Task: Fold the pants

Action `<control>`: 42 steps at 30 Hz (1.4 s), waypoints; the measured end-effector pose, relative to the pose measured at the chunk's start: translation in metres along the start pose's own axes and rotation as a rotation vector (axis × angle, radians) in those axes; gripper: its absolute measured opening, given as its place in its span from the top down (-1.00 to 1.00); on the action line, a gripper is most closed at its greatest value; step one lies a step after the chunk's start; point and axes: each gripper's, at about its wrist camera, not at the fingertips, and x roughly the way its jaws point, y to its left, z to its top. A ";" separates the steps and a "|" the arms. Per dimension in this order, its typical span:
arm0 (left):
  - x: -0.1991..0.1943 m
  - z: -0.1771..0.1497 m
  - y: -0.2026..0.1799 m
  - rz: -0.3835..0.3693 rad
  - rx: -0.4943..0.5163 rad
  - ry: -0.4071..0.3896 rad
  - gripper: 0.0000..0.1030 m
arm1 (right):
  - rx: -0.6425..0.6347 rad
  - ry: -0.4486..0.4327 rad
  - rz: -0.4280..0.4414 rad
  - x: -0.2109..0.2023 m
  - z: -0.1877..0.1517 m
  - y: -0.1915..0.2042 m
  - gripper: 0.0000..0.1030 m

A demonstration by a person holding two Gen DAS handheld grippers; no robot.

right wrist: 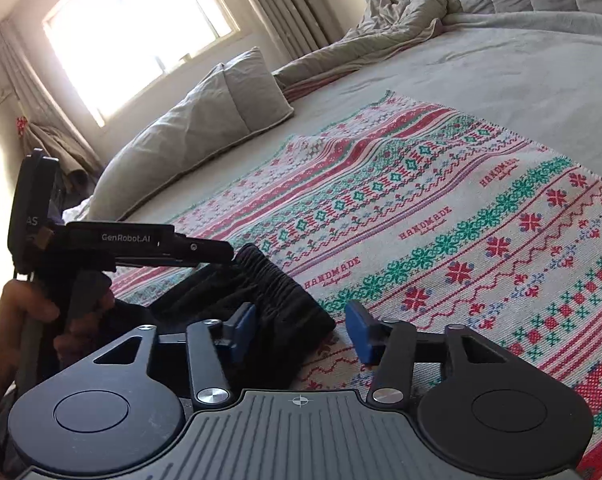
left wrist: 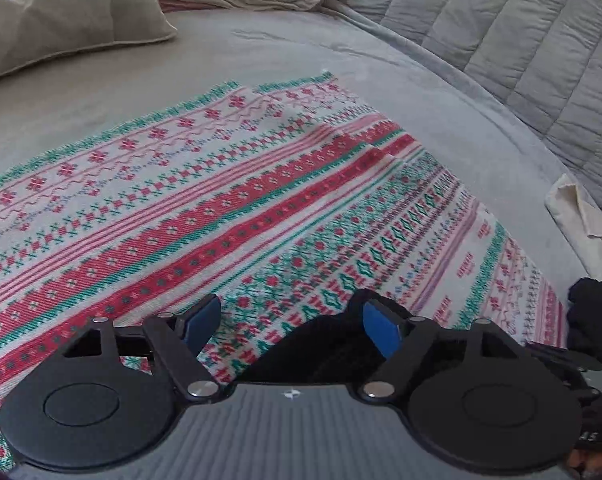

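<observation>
Black pants [right wrist: 277, 308] with a gathered elastic waistband lie bunched at the near edge of a red, green and white patterned cloth [right wrist: 441, 216] spread on the bed. In the left wrist view only a dark fold of the pants [left wrist: 321, 344] shows, between the fingers. My left gripper [left wrist: 293, 326] is open, its blue pads on either side of that fold. It also shows in the right wrist view [right wrist: 217, 252], over the waistband. My right gripper [right wrist: 301, 330] is open, its left pad against the waistband, its right pad over the cloth.
The patterned cloth [left wrist: 221, 200] covers the near part of the grey bed [left wrist: 301, 52]. A grey pillow [right wrist: 189, 136] and a rumpled duvet [right wrist: 381, 40] lie farther back. A quilted headboard [left wrist: 501, 40] curves along the right. A window [right wrist: 133, 36] with curtains is behind.
</observation>
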 end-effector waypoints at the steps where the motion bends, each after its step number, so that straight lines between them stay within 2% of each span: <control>1: 0.000 0.001 -0.005 -0.010 0.016 0.026 -0.71 | 0.002 0.004 0.006 0.000 -0.001 0.000 0.16; 4: 0.006 -0.001 -0.022 0.011 0.112 0.086 -0.59 | -0.004 0.001 0.000 0.000 -0.002 0.002 0.18; 5: 0.008 -0.002 -0.028 0.026 0.139 0.095 -0.48 | -0.003 -0.001 0.000 0.000 -0.002 0.002 0.18; 7: 0.010 -0.005 -0.036 0.022 0.169 0.101 -0.05 | -0.004 -0.003 -0.001 0.000 -0.003 0.001 0.26; 8: 0.009 -0.007 -0.040 0.018 0.180 0.097 0.35 | -0.004 -0.005 -0.005 0.000 -0.003 0.001 0.31; 11: 0.002 -0.009 -0.054 0.033 0.229 0.046 0.63 | 0.001 -0.007 -0.011 -0.002 -0.003 0.001 0.44; 13: -0.007 -0.005 -0.062 0.021 0.243 -0.019 0.64 | -0.005 -0.021 -0.034 -0.007 -0.003 0.003 0.49; 16: -0.016 0.002 -0.077 0.013 0.262 -0.111 0.64 | -0.036 -0.089 -0.088 -0.025 0.001 0.011 0.51; 20: 0.004 0.001 -0.098 0.053 0.310 -0.138 0.65 | -0.032 -0.137 -0.122 -0.042 0.007 0.009 0.51; 25: 0.039 -0.018 -0.096 0.104 0.342 -0.124 0.60 | -0.027 -0.065 -0.173 -0.031 0.006 -0.001 0.50; 28: 0.037 -0.023 -0.086 0.082 0.295 -0.167 0.40 | -0.062 -0.020 -0.200 -0.020 0.002 -0.001 0.43; 29: 0.034 -0.023 -0.082 0.074 0.269 -0.174 0.27 | -0.072 -0.011 -0.206 -0.018 0.000 0.000 0.41; 30: 0.029 -0.024 -0.078 0.081 0.242 -0.180 0.03 | -0.075 -0.016 -0.207 -0.019 -0.001 0.000 0.36; 32: 0.013 -0.027 -0.072 0.114 0.197 -0.211 -0.26 | -0.075 -0.032 -0.201 -0.024 0.000 0.000 0.14; 33: 0.001 -0.030 -0.068 0.128 0.173 -0.238 -0.40 | -0.071 -0.046 -0.193 -0.028 0.001 -0.001 -0.06; 34: -0.012 -0.033 -0.063 0.142 0.144 -0.260 -0.49 | -0.069 -0.061 -0.185 -0.032 0.002 -0.001 -0.17; 35: -0.026 -0.038 -0.056 0.157 0.110 -0.276 -0.59 | -0.069 -0.074 -0.178 -0.036 0.003 -0.002 -0.17; 36: -0.042 -0.044 -0.048 0.169 0.075 -0.291 -0.62 | -0.069 -0.085 -0.171 -0.039 0.005 -0.002 -0.17; 42: -0.136 -0.102 -0.012 0.310 -0.049 -0.329 -0.70 | -0.118 -0.104 -0.072 -0.046 0.002 0.016 -0.17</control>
